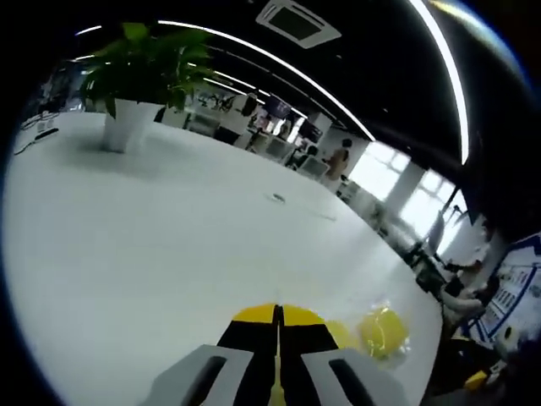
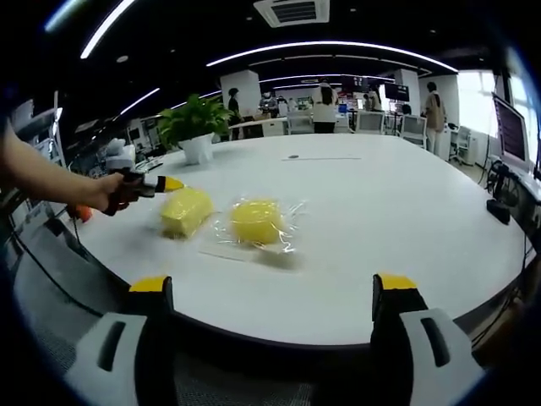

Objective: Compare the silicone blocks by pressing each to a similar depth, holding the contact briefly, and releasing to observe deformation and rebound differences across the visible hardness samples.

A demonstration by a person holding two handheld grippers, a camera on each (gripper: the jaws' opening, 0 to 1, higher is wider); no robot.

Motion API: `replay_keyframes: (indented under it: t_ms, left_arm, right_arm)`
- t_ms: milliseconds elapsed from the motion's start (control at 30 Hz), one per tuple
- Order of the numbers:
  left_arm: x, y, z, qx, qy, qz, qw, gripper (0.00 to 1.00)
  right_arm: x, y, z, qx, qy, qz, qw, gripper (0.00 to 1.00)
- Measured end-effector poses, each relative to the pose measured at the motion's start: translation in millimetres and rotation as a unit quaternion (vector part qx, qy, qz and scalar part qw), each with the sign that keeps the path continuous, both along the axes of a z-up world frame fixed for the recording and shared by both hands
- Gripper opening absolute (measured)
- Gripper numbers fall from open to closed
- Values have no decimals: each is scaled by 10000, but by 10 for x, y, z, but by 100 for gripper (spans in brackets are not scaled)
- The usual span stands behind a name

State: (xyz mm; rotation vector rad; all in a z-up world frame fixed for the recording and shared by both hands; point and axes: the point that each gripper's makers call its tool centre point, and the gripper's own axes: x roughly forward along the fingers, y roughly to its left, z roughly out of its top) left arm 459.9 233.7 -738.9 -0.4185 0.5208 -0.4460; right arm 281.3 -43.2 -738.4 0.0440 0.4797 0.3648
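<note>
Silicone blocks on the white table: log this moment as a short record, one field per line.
surface: round white table
left block: bare yellow silicone block
right block: yellow block in clear wrap
left gripper: jaws shut, yellow tips close beside the bare block, contact unclear
right gripper: jaws open, held back from the table edge, empty
background: potted plant at the far side

Two blocks (image 2: 186,211) (image 2: 256,222) lie side by side on the table (image 2: 380,220).
</note>
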Motion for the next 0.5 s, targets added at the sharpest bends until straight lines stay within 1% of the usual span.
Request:
replay_keyframes:
  t_ms: [67, 100, 133, 167, 233, 333, 367, 433, 467, 500]
  left_arm:
    - [7, -8, 91, -61, -76, -9, 10000, 0]
    - [10, -17, 144, -156, -116, -2, 9998, 0]
    - [9, -38, 234, -411, -105, 46, 9991, 0]
    - [6, -42, 282, -518, -99, 49, 9986, 0]
    - [-1, -39, 388, -436, -271, -30, 9987, 0]
    - [-34, -59, 544, -457, -412, -139, 9980, 0]
    - [-49, -71, 624, -524, -474, -171, 9974, 0]
    - [-77, -100, 747, -502, -634, -276, 9963, 0]
    - [-92, -119, 791, -473, -690, -356, 9959, 0]
    - [-114, -144, 824, -486, -681, -430, 9956, 0]
  right_arm:
    - [2, -1, 4, 6, -11, -3, 10000, 92]
    - [3, -1, 6, 9, -16, -4, 10000, 92]
    - [2, -1, 8, 13, -21, -6, 10000, 92]
    - [2, 0, 9, 16, -23, -5, 10000, 92]
    - [2, 3, 11, 20, -26, 1, 10000, 92]
    - [1, 11, 14, 20, -33, 18, 10000, 92]
    - [1, 13, 16, 29, -36, 20, 10000, 92]
    - [1, 15, 19, 45, -41, 22, 10000, 92]
    - [0, 16, 20, 47, -42, 26, 10000, 92]
    - [-1, 20, 20, 49, -44, 35, 10000, 92]
